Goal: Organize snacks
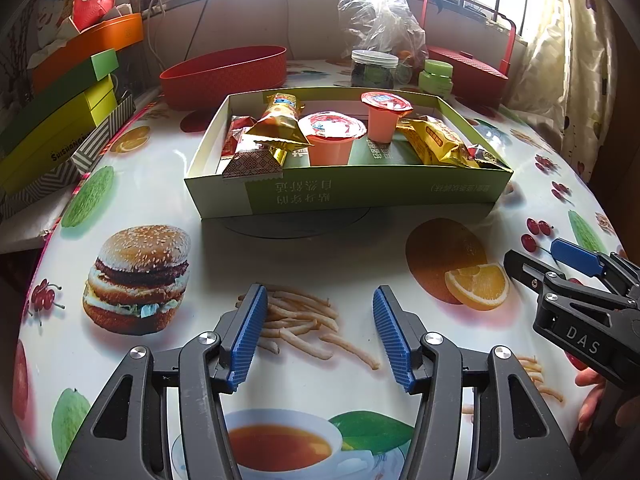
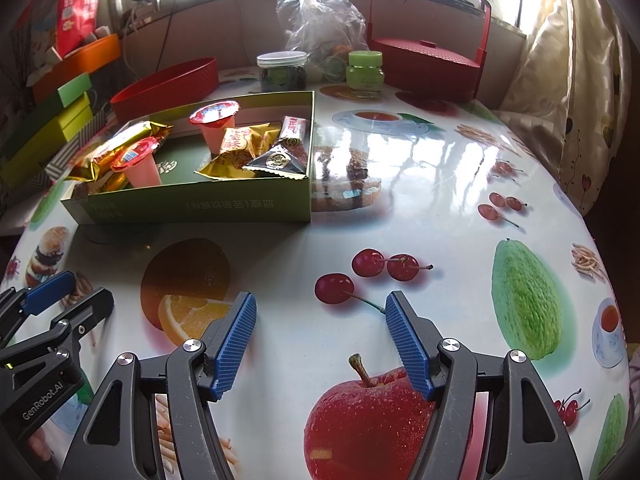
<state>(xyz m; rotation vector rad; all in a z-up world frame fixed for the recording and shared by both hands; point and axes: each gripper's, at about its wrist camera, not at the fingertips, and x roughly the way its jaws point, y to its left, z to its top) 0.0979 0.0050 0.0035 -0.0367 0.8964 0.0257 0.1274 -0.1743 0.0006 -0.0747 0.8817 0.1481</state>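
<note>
Snacks sit in the green box [image 1: 360, 196] mid-table: two pink jelly cups [image 1: 331, 136], gold-wrapped bars [image 1: 434, 140], a gold pack leaning on the left cup [image 1: 280, 120], a dark triangular packet [image 2: 280, 162] in the near right corner; all inside the walls, none loose on the table that we can see. Our left gripper [image 1: 320, 332] hangs low over the table short of the box, jaws wide apart, holding nothing; our right gripper [image 2: 320, 340] likewise spread wide and empty, near the box's right side. We judge the step as either before the first pick or all packed; can't tell which. If sorting goes on, next move calls for reaching over the near wall and closing on one wrapper; the leaning gold pack may slide. Surface: glossy round table [image 2: 440, 184] with printed fruit and burgers, strong glare; behind it a red oval tray [image 1: 224, 76], clear jar [image 1: 374, 68], green jar [image 1: 437, 76], red basket [image 2: 428, 64], plastic bag [image 1: 376, 16], stacked boxes [image 1: 60, 92] on the left; windows and a curtain [image 2: 560, 80] at the back.
</note>
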